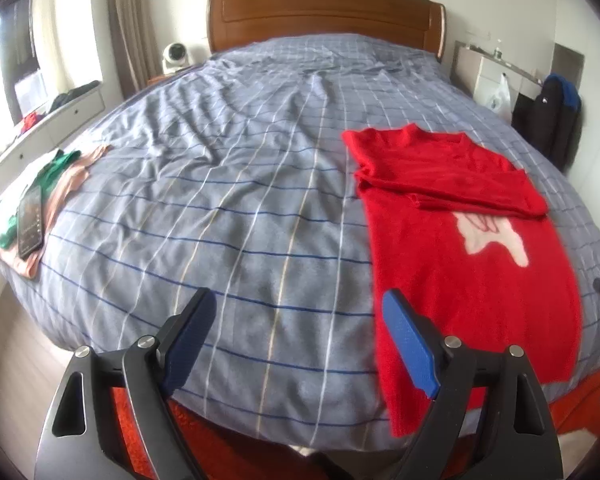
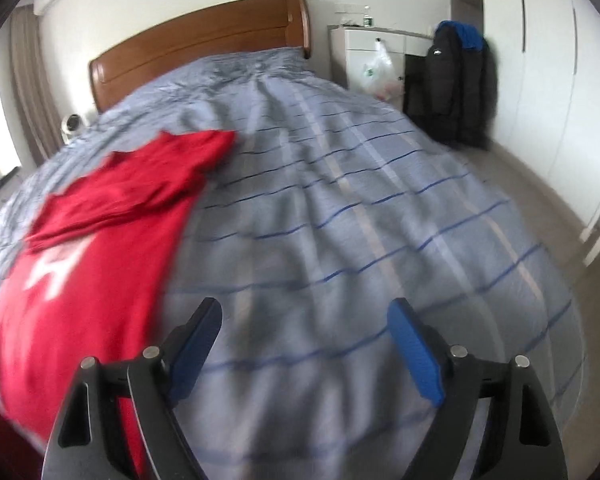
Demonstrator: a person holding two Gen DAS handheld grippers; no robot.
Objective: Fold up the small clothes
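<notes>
A red sweater (image 1: pixel 472 256) with a pale pink motif lies flat on the blue checked bed cover (image 1: pixel 236 208), sleeves folded across its chest, hem hanging over the near bed edge. My left gripper (image 1: pixel 300 304) is open and empty, above the cover just left of the sweater's hem. In the right wrist view the sweater (image 2: pixel 84 256) lies at the left, blurred. My right gripper (image 2: pixel 306 312) is open and empty over bare cover to the sweater's right.
A stack of folded clothes (image 1: pixel 56 184) with a phone (image 1: pixel 30 220) on it sits at the bed's left edge. A wooden headboard (image 1: pixel 324 16) stands at the back. A white dresser (image 2: pixel 376 52) and dark hanging coats (image 2: pixel 456 80) stand right of the bed.
</notes>
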